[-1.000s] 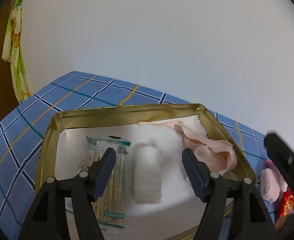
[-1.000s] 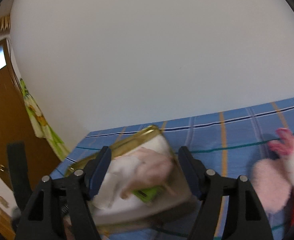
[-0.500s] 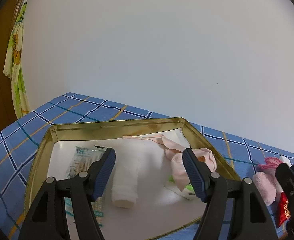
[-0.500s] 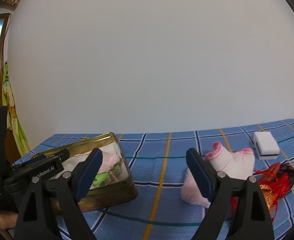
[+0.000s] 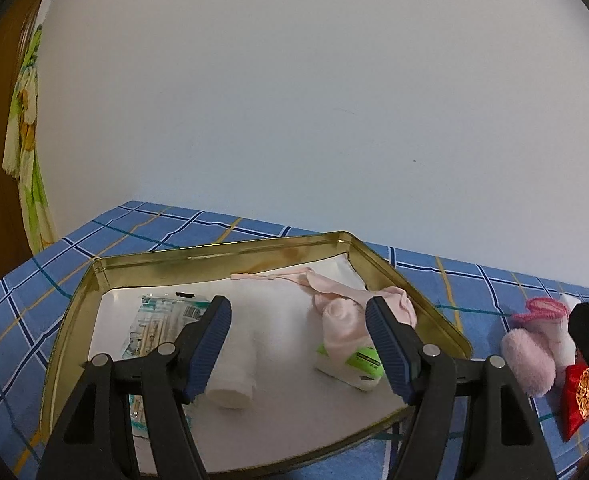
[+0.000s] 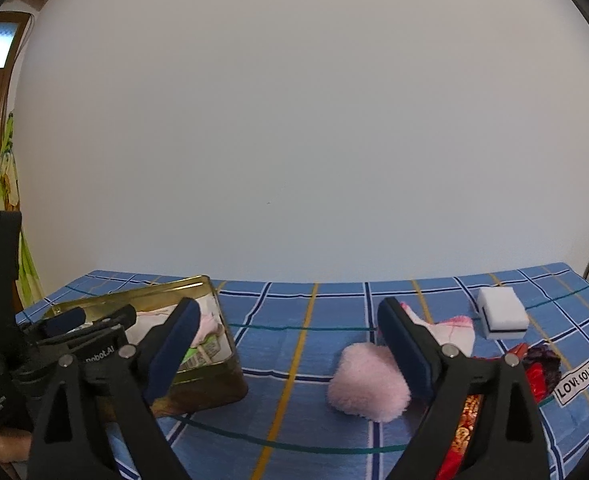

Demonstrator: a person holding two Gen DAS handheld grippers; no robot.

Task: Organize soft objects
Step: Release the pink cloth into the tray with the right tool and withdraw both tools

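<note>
Nearest the right wrist camera, the right gripper (image 6: 284,344) stood spread wide with nothing between its blue pads; its jaws had just been opening, and they framed bare checked cloth. Just past the right-hand finger lay the fluffy pink plush sock (image 6: 368,386), its white cuff with pink trim behind the finger — the thing the task probably wanted next. It looked light, limp and springy, so it would likely squash rather than slip; a pinch across the thick fuzzy middle seemed the safest hold, since the thin cuff could let the rest dangle. A red and gold fabric pouch (image 6: 464,432) lay beside it, and further back a white foam sponge block (image 6: 502,318).

The left gripper (image 5: 296,346) was likewise released and held nothing, poised above the shallow gold metal tin (image 5: 222,250) on the blue checked tablecloth (image 5: 142,224). Inside the tin, from near to far, sat a white rolled cloth (image 5: 234,368), a green-and-white packet (image 5: 358,366) under a pale pink stocking (image 5: 342,314), and a clear packet of cotton swabs (image 5: 162,320) — all resting loose on a white lining.
</note>
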